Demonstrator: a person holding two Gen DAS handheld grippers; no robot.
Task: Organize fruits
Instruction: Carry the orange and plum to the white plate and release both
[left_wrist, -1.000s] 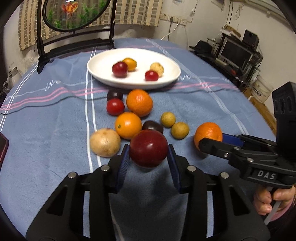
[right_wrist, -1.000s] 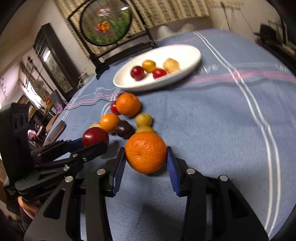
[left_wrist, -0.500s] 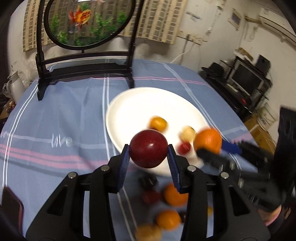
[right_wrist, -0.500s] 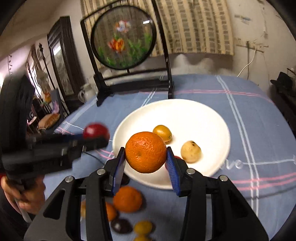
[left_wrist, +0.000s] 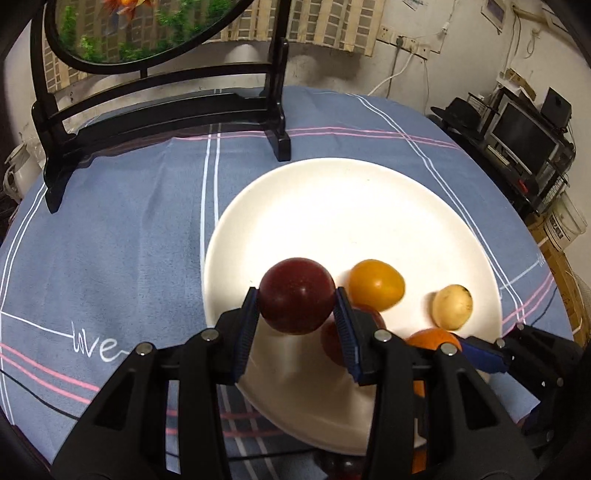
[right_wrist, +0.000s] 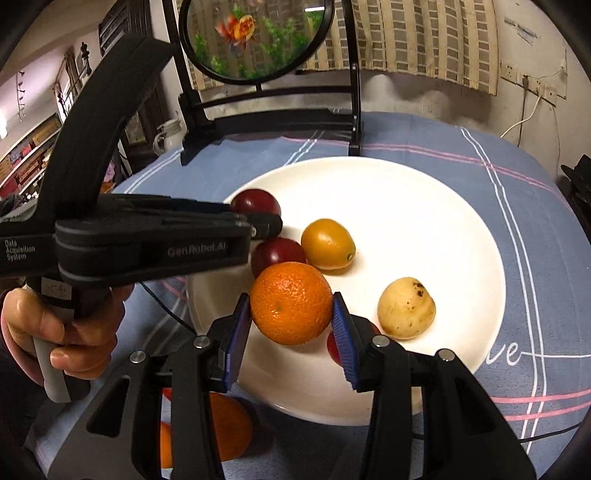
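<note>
Blue-padded fingers (left_wrist: 248, 328) of the left gripper (left_wrist: 297, 325) clamp a dark red round plum (left_wrist: 297, 295), the right gripper (right_wrist: 291, 325) clamps a dimpled orange (right_wrist: 291, 302); lower each toward the bare upper part of the white oval plate (left_wrist: 332, 206) before letting go.

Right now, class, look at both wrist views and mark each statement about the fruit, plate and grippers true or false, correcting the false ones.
1. The left gripper holds a dark red plum. True.
2. The right gripper is empty. False: it is clamped on an orange.
3. The white plate is empty. False: several fruits lie on it, including a pale yellow fruit.
4. Both held fruits hang over the plate. True.
5. The tablecloth is green. False: it is blue with stripes.
</note>
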